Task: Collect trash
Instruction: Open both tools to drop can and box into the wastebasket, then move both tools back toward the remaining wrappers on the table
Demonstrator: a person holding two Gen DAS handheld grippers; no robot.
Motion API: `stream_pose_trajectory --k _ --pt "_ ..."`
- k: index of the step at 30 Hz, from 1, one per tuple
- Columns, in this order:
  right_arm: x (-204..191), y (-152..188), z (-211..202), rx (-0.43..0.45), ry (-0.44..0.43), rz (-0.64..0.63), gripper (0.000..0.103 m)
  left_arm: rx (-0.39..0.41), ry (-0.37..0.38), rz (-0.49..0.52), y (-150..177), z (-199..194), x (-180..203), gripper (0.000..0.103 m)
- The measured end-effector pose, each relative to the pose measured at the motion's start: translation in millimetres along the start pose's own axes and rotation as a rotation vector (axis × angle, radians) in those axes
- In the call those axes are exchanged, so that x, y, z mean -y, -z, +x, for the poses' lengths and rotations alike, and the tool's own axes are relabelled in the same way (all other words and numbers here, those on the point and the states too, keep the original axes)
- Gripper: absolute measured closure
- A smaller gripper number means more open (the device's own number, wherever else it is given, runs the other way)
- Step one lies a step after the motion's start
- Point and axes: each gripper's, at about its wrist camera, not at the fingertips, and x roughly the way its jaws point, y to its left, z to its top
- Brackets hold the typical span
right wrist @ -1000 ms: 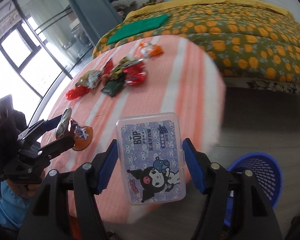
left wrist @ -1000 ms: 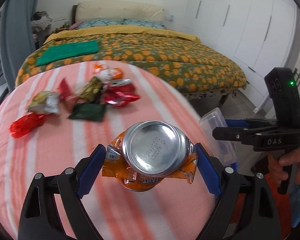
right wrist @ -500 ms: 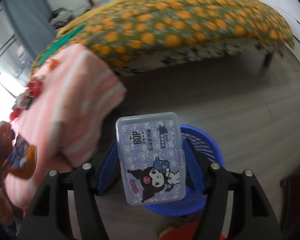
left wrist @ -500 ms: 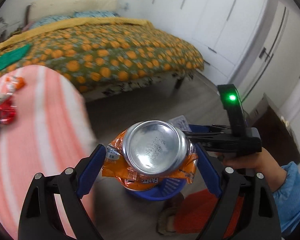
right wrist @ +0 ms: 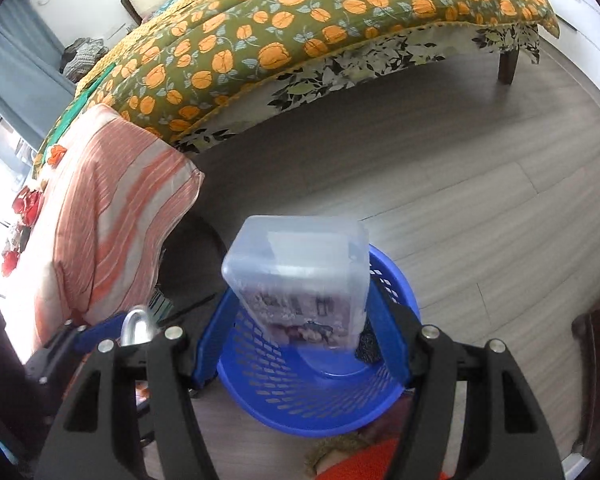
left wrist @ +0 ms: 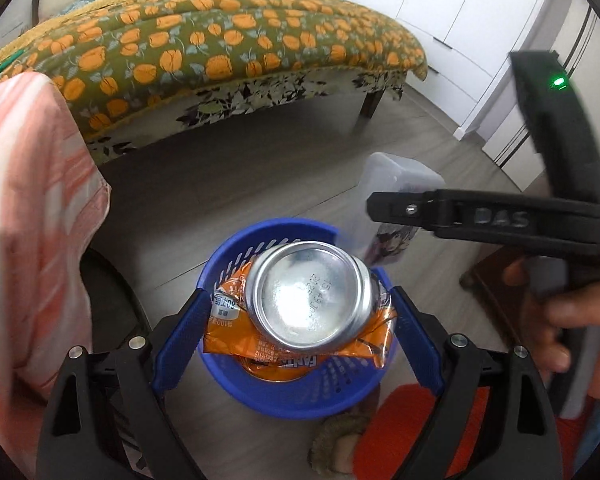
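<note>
- Both tools have swung off the tabletop since a second ago and now hang over the blue basket (right wrist: 300,396) on the floor; half a second back they were only arriving.
- Left tool (left wrist: 296,330) is clenched on a crushed orange Fanta can (left wrist: 306,294) with an orange wrapper (left wrist: 228,326) pinched alongside it; both sit directly above the basket opening, not yet dropped.
- Right tool (right wrist: 300,330): the clear plastic box (right wrist: 298,276) has tipped forward and looks blurred, where before it was held flat with its cartoon label facing the camera. Blue pads appear spread wider than the box, so the tool reads as released and the box as falling, though contact on one side cannot be ruled out.
- Basket bottom looks mostly bare; one small dark item (right wrist: 366,346) lies against the inner wall, identity unclear.
- Progress: early to middle. Two loads are at the basket, none clearly settled inside.
- Left to do: drop the can and wrapper, then go back for the red wrappers (right wrist: 28,204) and other bits at the far edge of the striped tabletop (right wrist: 120,208).
- Bed (left wrist: 220,40) with orange-print cover stands behind, uninvolved.
</note>
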Motion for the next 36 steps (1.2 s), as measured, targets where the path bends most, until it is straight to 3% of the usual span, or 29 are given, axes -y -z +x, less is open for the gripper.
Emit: stream_pose_trajectory --k 3,8,13,19,25,27,36 --pt "6.1 -0.7 8.3 -0.021 0.004 0.023 0.025 -0.026 -0.031 -0.002 -1.1 17.3 -0.4 0.009" --pt "14.6 -1.7 -4.6 0.031 0.04 0.057 0.024 -0.006 -0.041 -0.04 0.1 8.3 -6.4 0.007" --pt "2.9 -3.5 -27.7 0.133 0.096 0.028 0.014 0.077 -0.022 -0.011 3.3 -41.8 1.2 0.006" --pt "-39.6 2.1 -59.8 0.31 0.12 -0.074 0.014 0.173 -0.012 0.025 20.6 -123.1 -3.2 0.005" --pt "-114.4 19.6 -77.4 0.48 0.142 -0.282 0.014 0.204 -0.139 -0.001 56.1 -182.1 -61.1 0.005" --pt "-141.0 29.8 -76.1 0.492 0.127 -0.338 0.014 0.21 -0.199 -0.023 69.1 -197.5 -86.9 0.005" --pt "-271.7 88.4 -48.8 0.381 -0.06 -0.568 0.014 0.183 -0.379 -0.218 123.4 -243.7 -214.9 0.006"
